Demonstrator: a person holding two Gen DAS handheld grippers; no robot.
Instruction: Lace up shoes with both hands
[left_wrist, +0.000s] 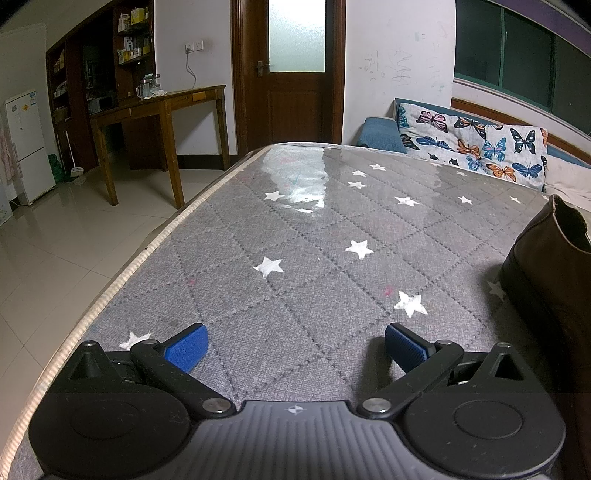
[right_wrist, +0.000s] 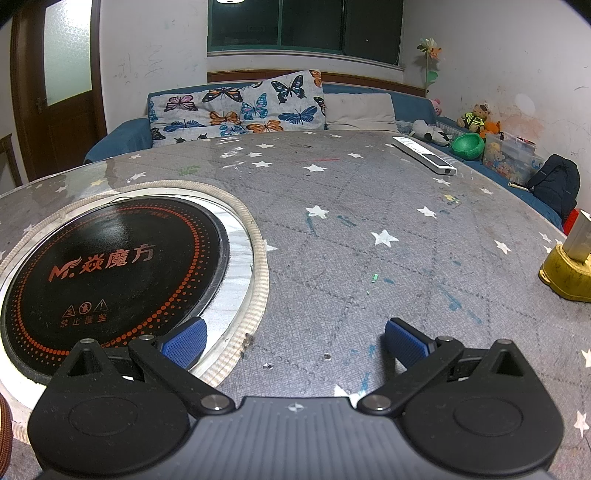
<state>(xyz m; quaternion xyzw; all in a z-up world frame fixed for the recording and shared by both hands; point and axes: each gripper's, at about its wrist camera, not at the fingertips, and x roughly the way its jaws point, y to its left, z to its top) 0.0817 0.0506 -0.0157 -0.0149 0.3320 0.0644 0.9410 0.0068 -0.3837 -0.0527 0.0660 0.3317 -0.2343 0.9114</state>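
1. A grey star-patterned table is filling both views.
2. A brown shoe is sitting on the table's right edge, right of the left gripper.
3. Both the left gripper and the right gripper are hovering released, jaws spread, holding nothing.

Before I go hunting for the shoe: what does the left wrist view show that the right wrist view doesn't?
Only the left wrist view shows the brown shoe at its right edge, plus a wooden desk. Only the right shows the round black cooktop, a white remote and a yellow object. Both share the grey star-patterned table cover and an open, empty claw: left, right.
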